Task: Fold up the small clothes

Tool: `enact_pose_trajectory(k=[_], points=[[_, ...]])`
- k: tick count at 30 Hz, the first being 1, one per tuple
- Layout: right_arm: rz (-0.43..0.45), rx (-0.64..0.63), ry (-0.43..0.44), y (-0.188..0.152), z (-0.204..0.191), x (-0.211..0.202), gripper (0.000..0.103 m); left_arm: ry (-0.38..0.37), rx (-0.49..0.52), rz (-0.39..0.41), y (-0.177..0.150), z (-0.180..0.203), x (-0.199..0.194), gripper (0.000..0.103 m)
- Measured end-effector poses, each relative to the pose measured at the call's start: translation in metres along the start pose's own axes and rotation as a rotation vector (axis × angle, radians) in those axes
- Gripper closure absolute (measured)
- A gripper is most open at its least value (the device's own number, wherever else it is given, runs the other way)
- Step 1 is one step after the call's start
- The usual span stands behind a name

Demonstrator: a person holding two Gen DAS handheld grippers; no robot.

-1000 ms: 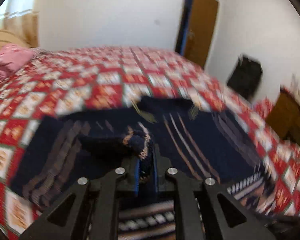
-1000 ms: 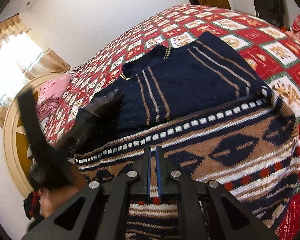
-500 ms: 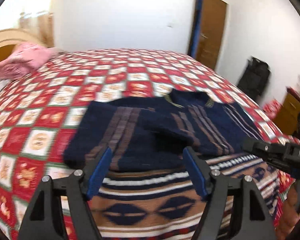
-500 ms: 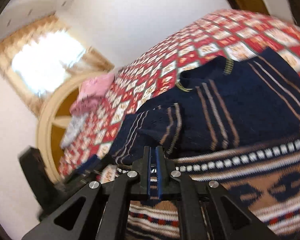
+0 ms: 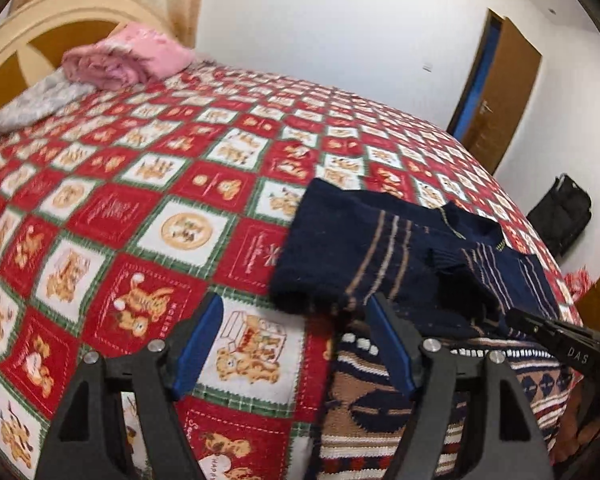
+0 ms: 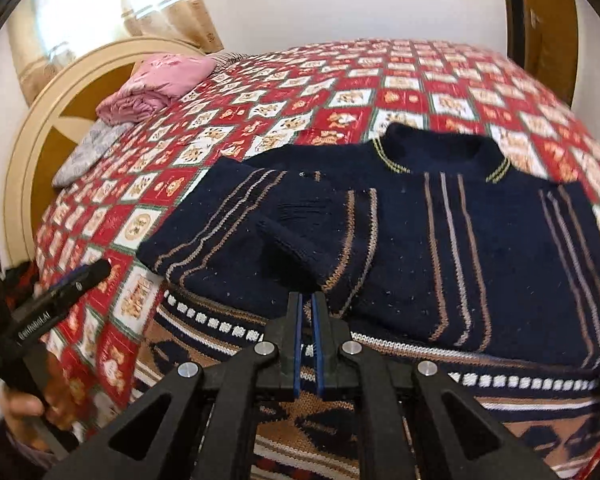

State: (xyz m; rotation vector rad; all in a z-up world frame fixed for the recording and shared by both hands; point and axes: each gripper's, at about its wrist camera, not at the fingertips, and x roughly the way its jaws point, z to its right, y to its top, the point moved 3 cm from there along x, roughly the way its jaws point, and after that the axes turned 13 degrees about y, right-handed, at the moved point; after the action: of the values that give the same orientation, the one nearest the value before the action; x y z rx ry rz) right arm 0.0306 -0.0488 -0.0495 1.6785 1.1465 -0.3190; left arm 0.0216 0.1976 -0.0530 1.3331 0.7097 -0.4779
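Navy sweater (image 6: 400, 240) lies flat on the patterned bed (image 5: 140, 208), centre of the right wrist view, one sleeve (image 6: 292, 248) folded across its chest. Left claw (image 5: 296, 356) spread wide, nothing between its fingers, lower centre over the sweater's edge. Right claw (image 6: 308, 340) pressed together, empty, over the hem.

Bright daylight from the curtained window (image 6: 100, 4), slight motion blur, heavy fisheye curvature at edges.
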Motion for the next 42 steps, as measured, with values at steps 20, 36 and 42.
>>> enact_pose_trajectory(k=[20, 36, 42], points=[[0.102, -0.139, 0.018, 0.011, -0.031, -0.035, 0.098, -0.074, -0.059, -0.043, -0.002, -0.012, 0.01, 0.027], [0.068, 0.344, 0.593, -0.004, 0.003, -0.004, 0.021, -0.084, -0.026, -0.043, -0.004, -0.004, 0.009, 0.027], [0.047, 0.057, 0.205, 0.003, -0.013, -0.005, 0.021, -0.098, -0.035, -0.064, -0.005, -0.001, 0.012, 0.027]])
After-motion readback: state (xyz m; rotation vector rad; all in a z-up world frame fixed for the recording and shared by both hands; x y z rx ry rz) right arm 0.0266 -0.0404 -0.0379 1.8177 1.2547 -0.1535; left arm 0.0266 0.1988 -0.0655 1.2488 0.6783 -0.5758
